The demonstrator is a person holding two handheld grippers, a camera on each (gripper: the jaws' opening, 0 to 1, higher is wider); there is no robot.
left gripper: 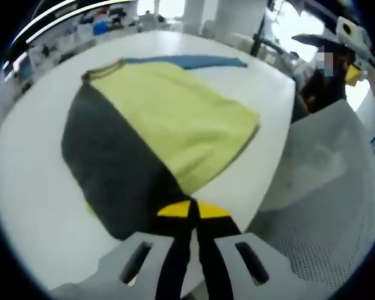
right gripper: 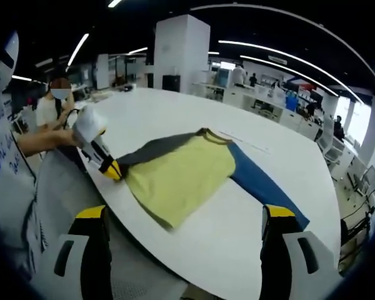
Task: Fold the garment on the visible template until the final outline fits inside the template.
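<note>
A garment with a yellow body (left gripper: 187,119), a dark grey side (left gripper: 112,156) and a blue part (left gripper: 187,61) lies flat on the round white table (left gripper: 31,187). My left gripper (left gripper: 194,210) has its yellow tips together on the near edge of the grey fabric. From the right gripper view the left gripper (right gripper: 111,169) pinches the grey corner of the garment (right gripper: 181,172) by the table's left edge; the blue sleeve (right gripper: 262,190) runs off to the right. My right gripper (right gripper: 184,212) hangs over the table's near edge, jaws wide apart and bare.
A thin line (right gripper: 244,142) crosses the table (right gripper: 250,244) beyond the garment. White mesh clothing (left gripper: 319,187) hangs close beside the table's edge. A person (right gripper: 57,103) stands by the far left rim. Desks (right gripper: 275,100) and a white pillar (right gripper: 181,53) lie behind.
</note>
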